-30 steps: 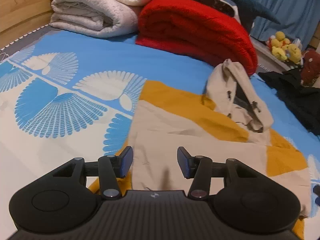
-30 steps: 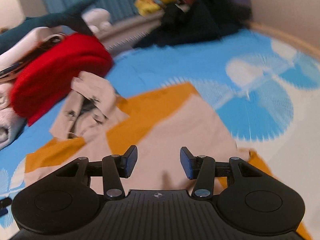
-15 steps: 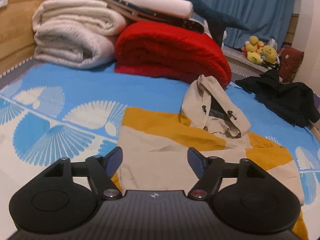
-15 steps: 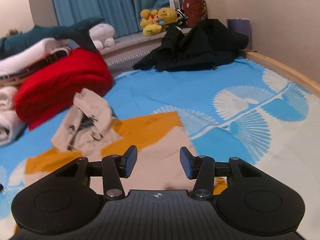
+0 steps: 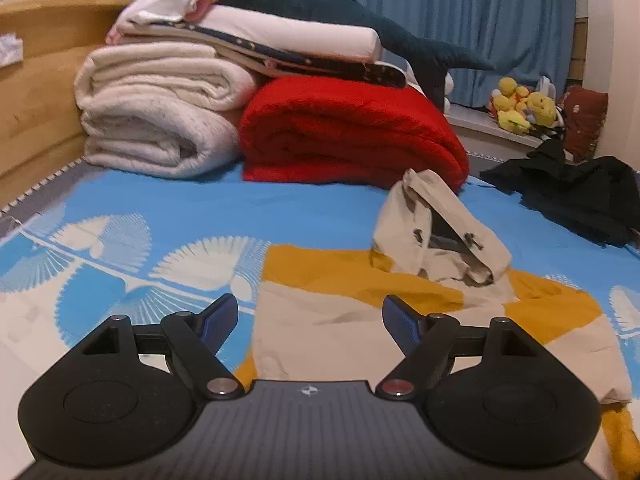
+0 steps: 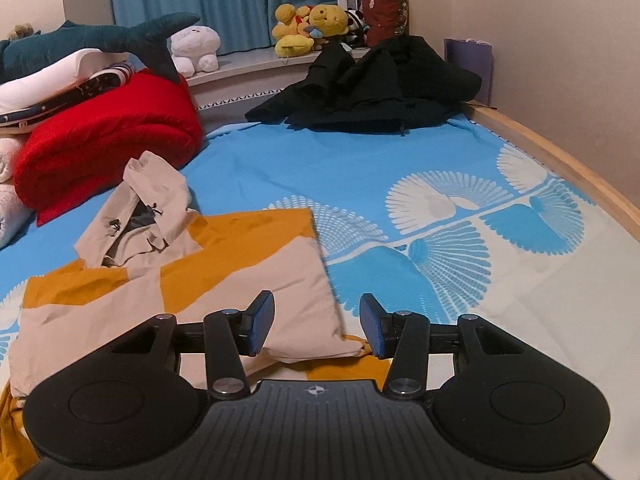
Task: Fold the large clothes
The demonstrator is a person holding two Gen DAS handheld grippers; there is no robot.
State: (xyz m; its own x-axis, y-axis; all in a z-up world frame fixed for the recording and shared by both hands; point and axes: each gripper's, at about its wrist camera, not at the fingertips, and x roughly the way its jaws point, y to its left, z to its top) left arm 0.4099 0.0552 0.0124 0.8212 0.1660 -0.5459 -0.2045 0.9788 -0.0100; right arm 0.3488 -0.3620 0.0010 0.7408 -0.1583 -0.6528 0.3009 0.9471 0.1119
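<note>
Left wrist view: left gripper [image 5: 310, 318] with jaws spread wide, nothing between them, poised low above the bed. Beige-and-mustard hooded jacket [image 5: 360, 320] lies folded flat on the blue fan-print bedsheet [image 5: 180, 208], its near left corner between and just past the fingertips. Hood [image 5: 436, 232] bunched and standing up at the far side of the jacket. Behind: red blanket [image 5: 352, 136] rolled, cream blankets [image 5: 160, 116] stacked just left of it and touching, white pillow [image 5: 296, 36] and dark teal shark plush [image 5: 360, 20] on top. Black clothing heap [image 5: 580, 192] far right. Yellow plush toys [image 5: 524, 108] on the sill before the blue curtain [image 5: 460, 12].

Right wrist view: right gripper [image 6: 318, 326] also with jaws apart, empty, a narrower gap. Jacket's [image 6: 200, 280] right edge runs toward the left finger; its near corner sits between the fingertips. Hood [image 6: 144, 208] up-left, near the red blanket [image 6: 108, 140]. Black clothing heap [image 6: 380, 84] at the far end against the sill. Wooden bed rail [image 6: 568, 168] along the right, wall beyond.
</note>
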